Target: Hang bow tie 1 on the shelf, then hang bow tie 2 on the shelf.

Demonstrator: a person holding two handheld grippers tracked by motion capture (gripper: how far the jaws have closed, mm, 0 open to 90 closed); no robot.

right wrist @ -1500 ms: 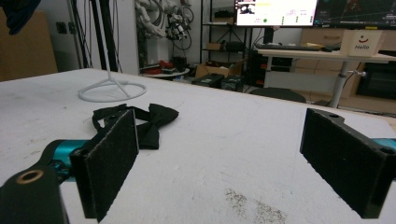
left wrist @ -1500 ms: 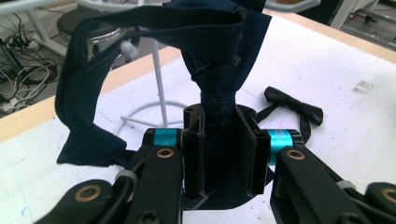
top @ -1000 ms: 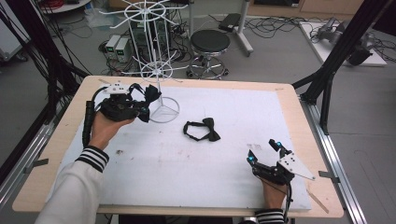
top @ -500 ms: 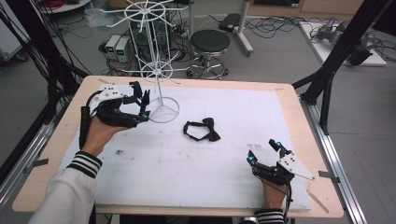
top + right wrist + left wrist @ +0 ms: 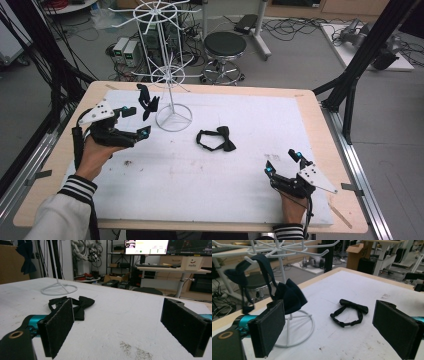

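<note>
Two bow ties and a white wire rack [image 5: 172,75] on the table [image 5: 310,107], which has a white sheet over most of its top. Rack stands at far left of the sheet, round base ring flat on it, thin pole going up to spoked hooks.

Dark blue bow tie [image 5: 147,101] hangs by its strap from a low hook of the rack, bow part dangling beside the pole, above the base ring. In the left gripper view the same tie [image 5: 289,296] hangs just past the left jaw, strap looped over a white hook; whether the cloth touches the jaw I can't tell.

Left gripper [image 5: 134,121] is held at far left, just left of the rack, pointing w/ its jaws toward the hanging tie. Jaws have just been opening and stand wide now, nothing between them; in the left gripper view [image 5: 335,333] only bare sheet lies between the pads.

Black bow tie [image 5: 216,139] lies flat approx. mid-table, strap curled in a loop, right of the rack base and apart from it. It also shows in the left gripper view [image 5: 349,312] and in the right gripper view [image 5: 72,305], beyond the left jaw there.

Right gripper [image 5: 283,162] sits low at near right of the sheet, well apart from the black tie, jaws spread, nothing held. Right gripper view [image 5: 120,330] shows empty sheet between the pads.
</note>
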